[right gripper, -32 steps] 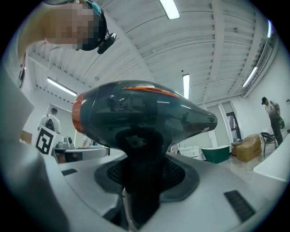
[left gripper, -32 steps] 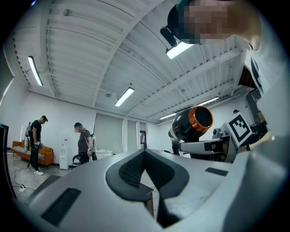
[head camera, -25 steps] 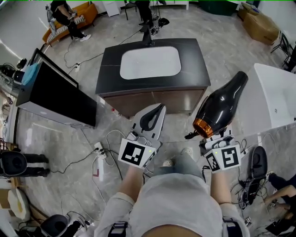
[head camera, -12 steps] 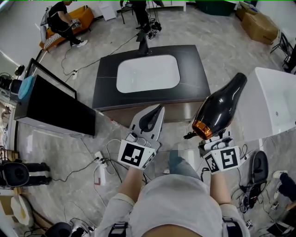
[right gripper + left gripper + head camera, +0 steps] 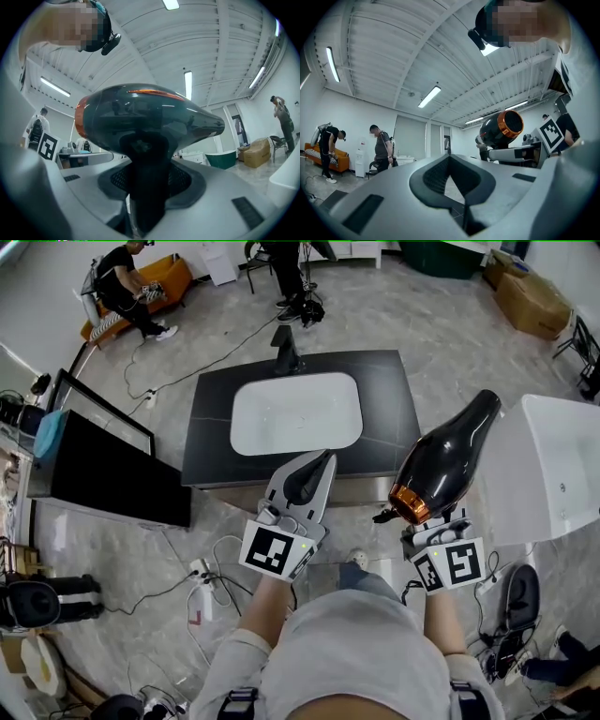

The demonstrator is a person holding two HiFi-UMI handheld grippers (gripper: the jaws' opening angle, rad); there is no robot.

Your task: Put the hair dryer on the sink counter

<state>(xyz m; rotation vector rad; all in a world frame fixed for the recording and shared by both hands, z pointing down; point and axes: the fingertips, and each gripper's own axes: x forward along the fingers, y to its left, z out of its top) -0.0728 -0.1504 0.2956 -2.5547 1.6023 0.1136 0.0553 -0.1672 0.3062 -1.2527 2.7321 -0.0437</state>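
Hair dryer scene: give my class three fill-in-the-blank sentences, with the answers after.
The right gripper grips the hair dryer by its ____.
The jaws of the left gripper are together and hold ____.
The white basin sits in a ____ counter.
Missing words: handle; nothing; black.

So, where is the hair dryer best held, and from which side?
Grip the hair dryer by its handle, coming from its free end, as the right hand-held gripper does. The handle is narrow and straight; the body is wide, rounded and glossy.
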